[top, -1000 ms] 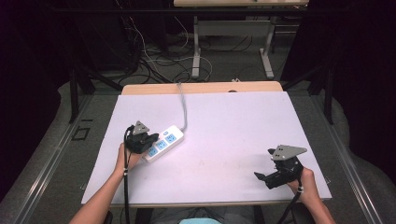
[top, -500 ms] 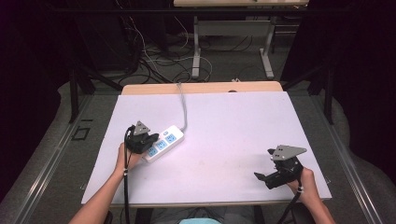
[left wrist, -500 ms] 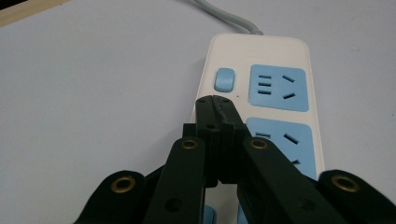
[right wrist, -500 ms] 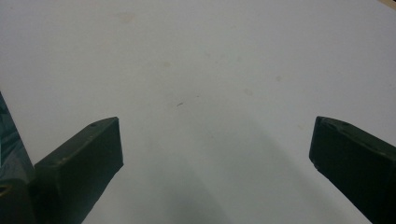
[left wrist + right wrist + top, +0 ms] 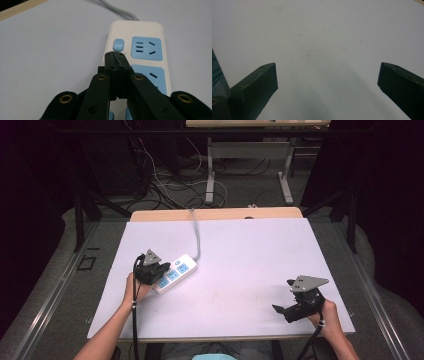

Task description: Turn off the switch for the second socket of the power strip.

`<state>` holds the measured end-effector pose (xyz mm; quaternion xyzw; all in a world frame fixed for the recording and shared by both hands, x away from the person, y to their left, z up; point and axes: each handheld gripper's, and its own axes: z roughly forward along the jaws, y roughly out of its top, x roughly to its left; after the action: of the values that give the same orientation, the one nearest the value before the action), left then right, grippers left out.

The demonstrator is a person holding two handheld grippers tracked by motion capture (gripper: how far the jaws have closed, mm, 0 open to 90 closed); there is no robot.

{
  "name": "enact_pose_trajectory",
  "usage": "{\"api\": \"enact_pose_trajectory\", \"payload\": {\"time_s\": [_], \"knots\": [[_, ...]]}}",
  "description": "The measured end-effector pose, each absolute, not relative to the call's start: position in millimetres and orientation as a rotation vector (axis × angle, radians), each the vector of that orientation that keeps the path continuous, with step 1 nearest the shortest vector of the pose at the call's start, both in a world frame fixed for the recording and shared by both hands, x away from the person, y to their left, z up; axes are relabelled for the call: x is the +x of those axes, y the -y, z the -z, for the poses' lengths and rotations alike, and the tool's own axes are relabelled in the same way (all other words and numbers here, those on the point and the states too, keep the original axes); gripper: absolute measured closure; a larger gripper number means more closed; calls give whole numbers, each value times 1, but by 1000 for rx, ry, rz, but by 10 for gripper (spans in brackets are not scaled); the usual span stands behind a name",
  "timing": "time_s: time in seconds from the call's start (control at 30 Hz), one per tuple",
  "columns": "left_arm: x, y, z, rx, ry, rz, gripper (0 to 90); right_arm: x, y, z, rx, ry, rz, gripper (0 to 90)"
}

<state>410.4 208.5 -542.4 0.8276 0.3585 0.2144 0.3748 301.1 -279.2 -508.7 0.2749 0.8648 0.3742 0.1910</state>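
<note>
Over on the left, the left tool (image 5: 117, 56) was down on the power strip (image 5: 175, 272), jaws pressed together with nothing pinched between them. In the left gripper view the joined tips sat just short of the blue switch (image 5: 118, 44) at the strip's cord end, touching or nearly touching the white casing. Closing the jaws made one narrow point, which by my reading was meant for poking that switch rather than gripping anything. Whether the tip was already pressing the button, I couldn't tell.

The strip itself lay on the left half of the table (image 5: 240, 250), angled, close to the left hand (image 5: 134, 287). It was a white body with rounded corners and pale blue socket plates (image 5: 146, 48), each with slots. Three plates showed from the high view. A grey cord (image 5: 194, 232) ran from its far end toward the back edge of the table and dropped away there. No plug sat in any socket I could see.

Moving right, the middle of the table was bare white surface with a few faint marks.

Far right, the right tool (image 5: 295, 309) hung near the front right corner, well apart from the strip. Its jaws were spread wide, clear in the right gripper view, holding nothing. It looked parked out of the way, ready if needed.
</note>
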Motion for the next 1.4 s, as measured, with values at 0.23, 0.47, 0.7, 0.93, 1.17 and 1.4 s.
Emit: {"api": "enact_pose_trajectory", "payload": {"time_s": [0.23, 0.47, 0.7, 0.93, 1.17, 1.4], "knots": [[410, -208, 542, 2120, -919, -553, 900, 300, 279, 509, 788, -2426, -1053, 21], [410, -208, 542, 2118, -920, -552, 900, 300, 279, 509, 787, -2430, -1053, 21], [410, -209, 541, 2118, -926, -543, 900, 300, 279, 508, 784, -2437, -1052, 21], [410, -209, 541, 2101, -922, -554, 899, 300, 279, 509, 785, -2423, -1054, 21], [408, -210, 533, 2037, -921, -562, 852, 300, 280, 509, 786, -2427, -1054, 21], [406, -211, 529, 2030, -916, -565, 819, 299, 279, 509, 782, -2429, -1052, 21]]}}
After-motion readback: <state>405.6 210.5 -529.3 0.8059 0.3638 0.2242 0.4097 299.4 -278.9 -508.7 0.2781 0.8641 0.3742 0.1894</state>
